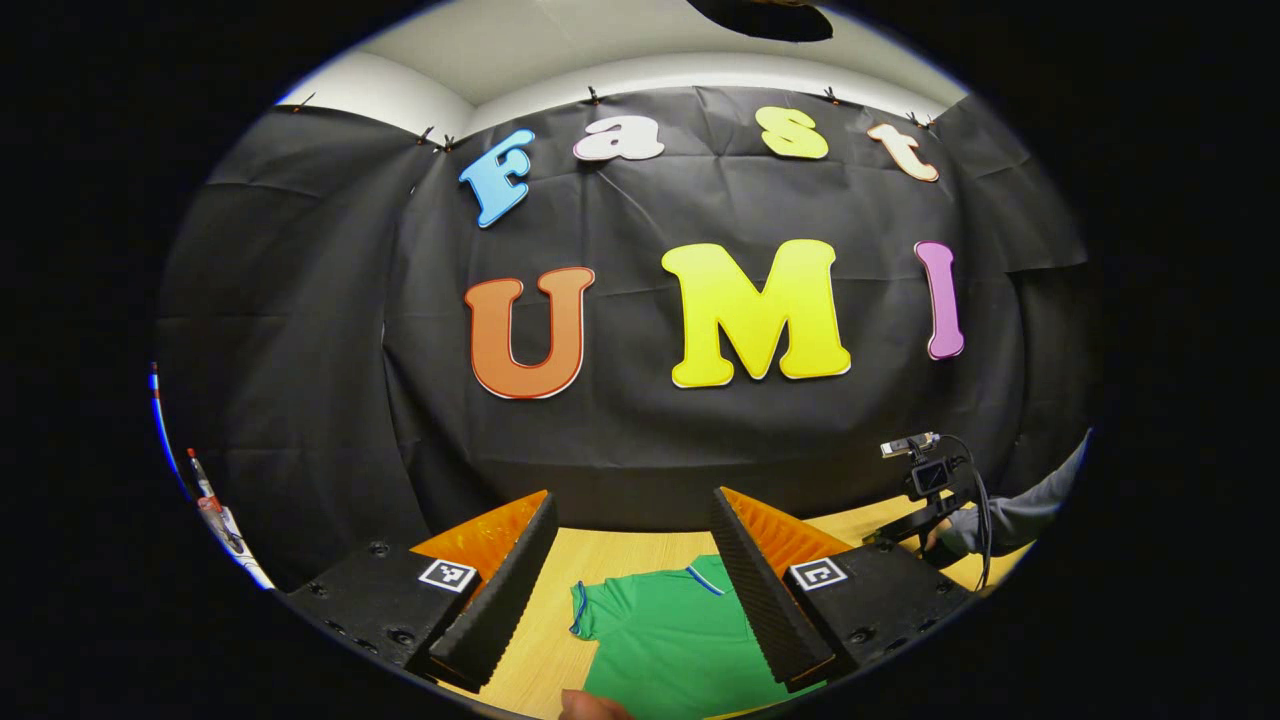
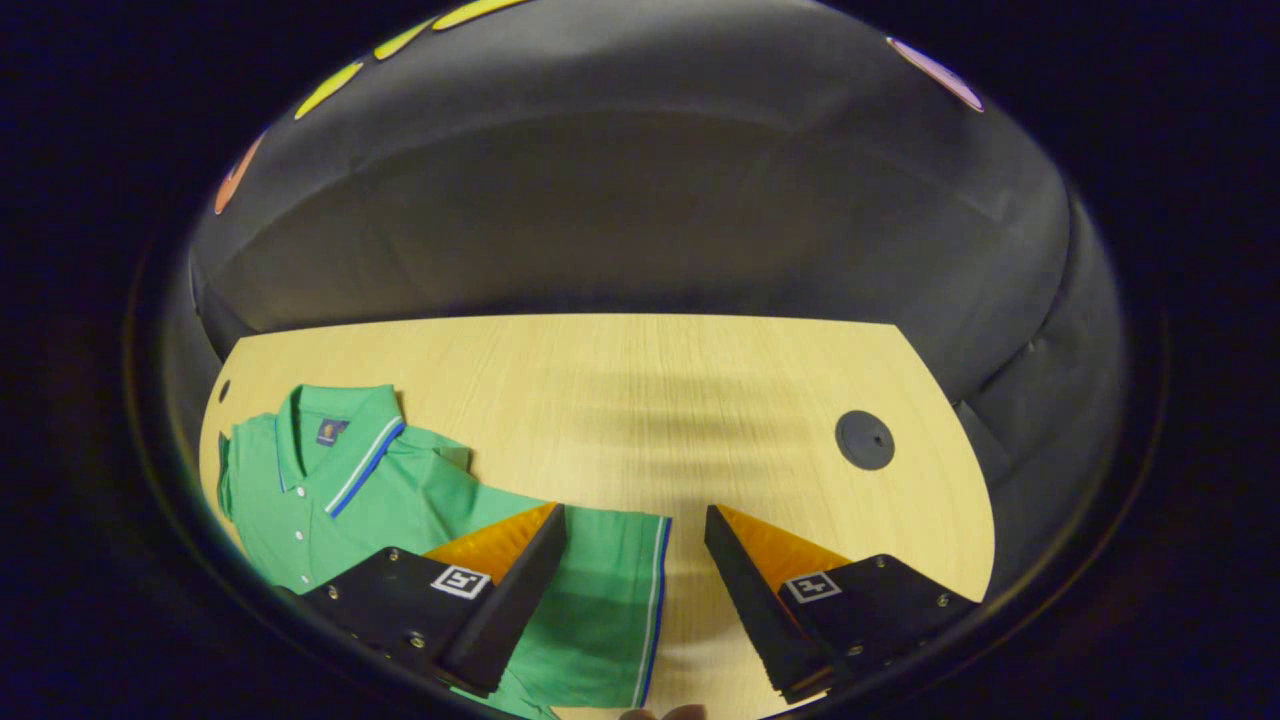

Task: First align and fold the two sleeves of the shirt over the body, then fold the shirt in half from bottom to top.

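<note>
A green polo shirt (image 2: pixel 330 480) lies flat on the wooden table (image 2: pixel 700 390), collar toward the far side and buttons up. One short sleeve (image 2: pixel 600 590) with a striped cuff is spread out to the side. My right gripper (image 2: pixel 635 512) hovers open over that cuff, its fingers astride the cuff's edge, touching nothing. In the left gripper view the shirt (image 1: pixel 665 635) lies low between the fingers of my left gripper (image 1: pixel 632 500), which is open and held above the table. The other sleeve's cuff (image 1: pixel 578 610) points left there.
A round black grommet (image 2: pixel 865 440) sits in the table at the right. The black cloth wall (image 2: pixel 640 220) closes off the table's far edge. A hand in a grey sleeve (image 1: pixel 1015 515) holds the other gripper's body (image 1: pixel 925 480) at the right.
</note>
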